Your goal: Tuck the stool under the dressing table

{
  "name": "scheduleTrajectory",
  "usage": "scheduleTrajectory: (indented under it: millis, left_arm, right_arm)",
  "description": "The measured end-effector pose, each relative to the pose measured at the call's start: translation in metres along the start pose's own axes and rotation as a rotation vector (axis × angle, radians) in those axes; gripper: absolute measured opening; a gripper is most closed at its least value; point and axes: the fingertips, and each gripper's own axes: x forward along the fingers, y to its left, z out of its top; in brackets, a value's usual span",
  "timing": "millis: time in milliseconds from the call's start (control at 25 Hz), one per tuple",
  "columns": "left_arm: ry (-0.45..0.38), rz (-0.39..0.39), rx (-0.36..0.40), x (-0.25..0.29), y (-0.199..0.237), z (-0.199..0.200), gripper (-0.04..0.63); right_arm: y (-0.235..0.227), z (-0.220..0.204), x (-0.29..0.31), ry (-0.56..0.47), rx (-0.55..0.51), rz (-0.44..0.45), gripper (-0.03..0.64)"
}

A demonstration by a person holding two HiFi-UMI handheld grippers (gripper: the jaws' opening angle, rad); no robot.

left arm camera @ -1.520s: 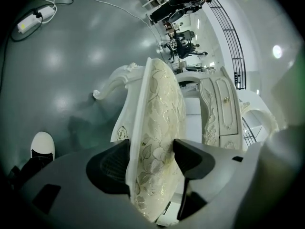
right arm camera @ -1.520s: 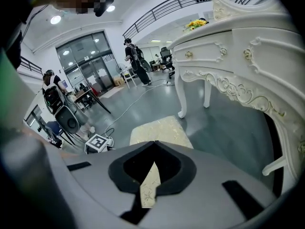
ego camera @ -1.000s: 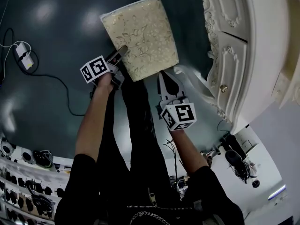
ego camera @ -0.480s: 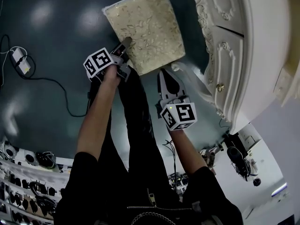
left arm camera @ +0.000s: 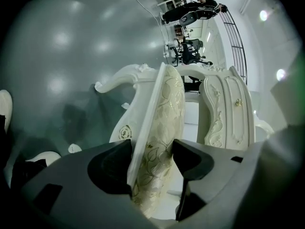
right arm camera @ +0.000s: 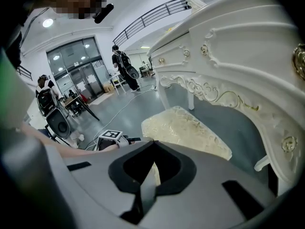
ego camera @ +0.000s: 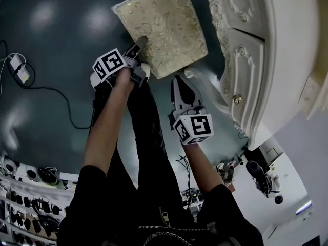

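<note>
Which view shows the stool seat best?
The head view: nearly all the stool seat shows from above. The left gripper view shows it edge-on between the fingers; the right gripper view shows its top aslant, partly hidden.

Head view: from above, steeply down. Gripper views: low, close, along their own jaws. All three share the cream floral-cushioned white stool and the white carved dressing table.

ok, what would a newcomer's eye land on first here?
The cream, floral-cushioned stool sits top centre in the head view, its near edge clamped in the left hand-held gripper. The carved white dressing table fills the right side, and the right hand-held gripper, jaws together, points at the stool's near corner.
</note>
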Motion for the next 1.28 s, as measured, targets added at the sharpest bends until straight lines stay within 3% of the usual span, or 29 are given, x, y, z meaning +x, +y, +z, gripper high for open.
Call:
scheduleTrajectory:
  millis: [400,960,1280]
  left_arm:
    - [0.014,-0.040,0.045,0.048,-0.028,0.006,0.279]
    - [0.062,-0.110,-0.030,0.116,-0.057,-0.015,0.269]
    - [0.100,-0.140,-0.034,0.155,-0.075,-0.027,0.267]
  right_arm:
    - [-0.010,0.002,0.000,-0.004,-0.035,-0.038,0.006]
    - [-0.034,-0.013,-0.011,0.027,-0.019,-0.093,0.006]
    - [-0.051,-0.014,-0.025,0.022,-0.016,-0.134,0.006]
